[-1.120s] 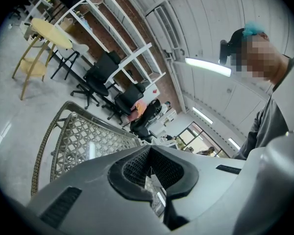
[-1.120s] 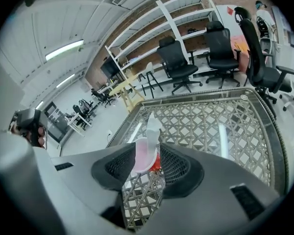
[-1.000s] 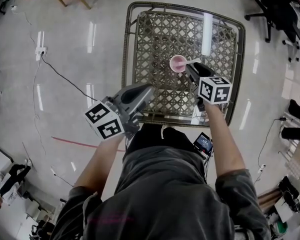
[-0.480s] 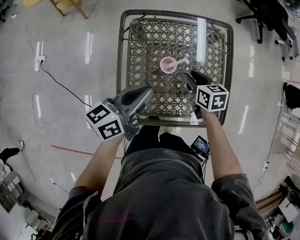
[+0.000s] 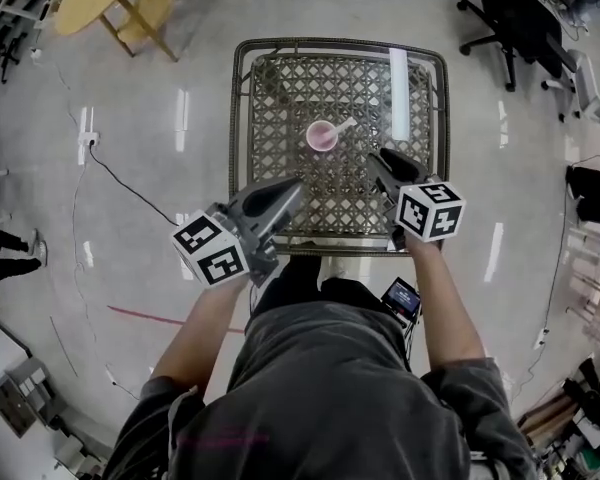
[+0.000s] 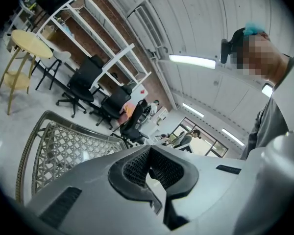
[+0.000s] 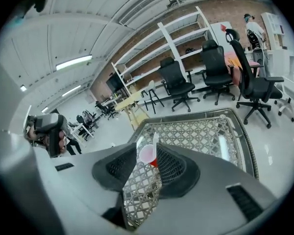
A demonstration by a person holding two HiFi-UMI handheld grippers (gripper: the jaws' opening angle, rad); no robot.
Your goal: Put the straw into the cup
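Since the white straw (image 5: 345,125) appears to rest already in the pink cup (image 5: 321,137) on the lattice table (image 5: 280,98), the open, empty right gripper (image 5: 379,157) and closed, empty left gripper (image 5: 296,183) should avoid nudging it.

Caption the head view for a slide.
The straw sits in the pink cup on the wicker table; left tongs and right tongs hover short of it.

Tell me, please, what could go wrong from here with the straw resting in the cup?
1. The straw leans out over the rim of the small cup, so its weight might tip the cup, or it might slide out.
2. The right claw stands open and points at the cup; a forward slip could knock it over on the table.
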